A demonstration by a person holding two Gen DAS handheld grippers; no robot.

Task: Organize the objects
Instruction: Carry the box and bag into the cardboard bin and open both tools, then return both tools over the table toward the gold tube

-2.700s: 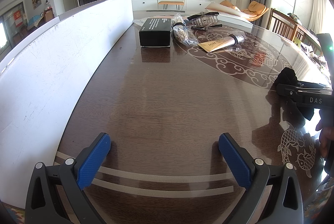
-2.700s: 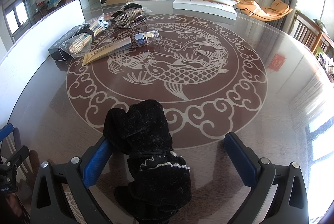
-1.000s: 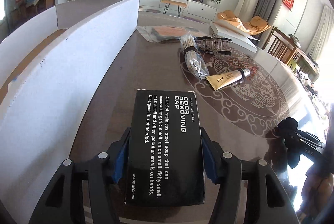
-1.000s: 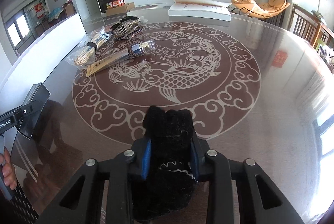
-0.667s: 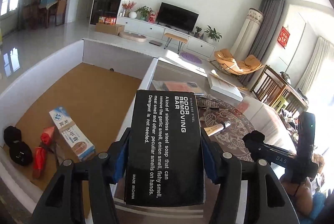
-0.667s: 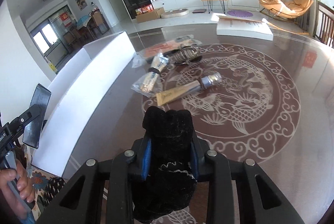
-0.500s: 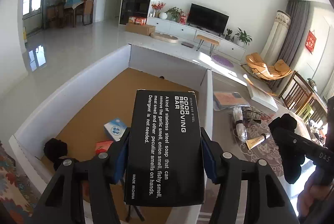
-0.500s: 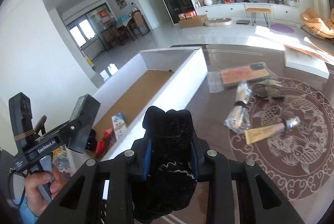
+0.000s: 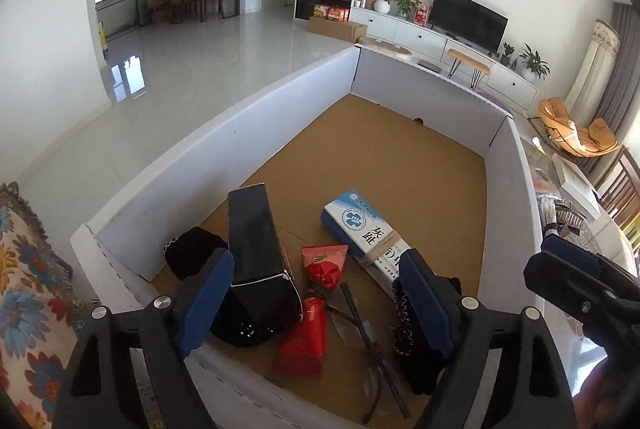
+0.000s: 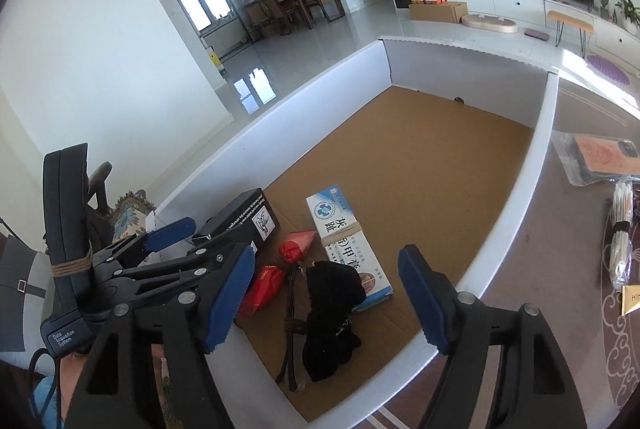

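Note:
A white cardboard box (image 9: pixel 192 165) with a brown floor holds the sorted items. My left gripper (image 9: pixel 316 305) is open above its near end; the black soap box (image 9: pixel 256 257) stands tilted just under its left finger, resting on a black cloth item. My right gripper (image 10: pixel 328 297) is open above the same end; the black glove (image 10: pixel 332 313) lies on the box floor below it. In the right wrist view the soap box (image 10: pixel 244 217) sits behind the left gripper.
In the box also lie a blue-white carton (image 9: pixel 364 229), a red packet (image 9: pixel 316 293) and a dark tied bundle (image 10: pixel 292 325). On the table right of the box are bagged swabs (image 10: pixel 622 225), a flat packet (image 10: pixel 600 157) and a tan tube (image 10: pixel 632 295).
Both grippers have moved over the box and opened. The soap box and the black glove have dropped from the jaws into the near end of the box.

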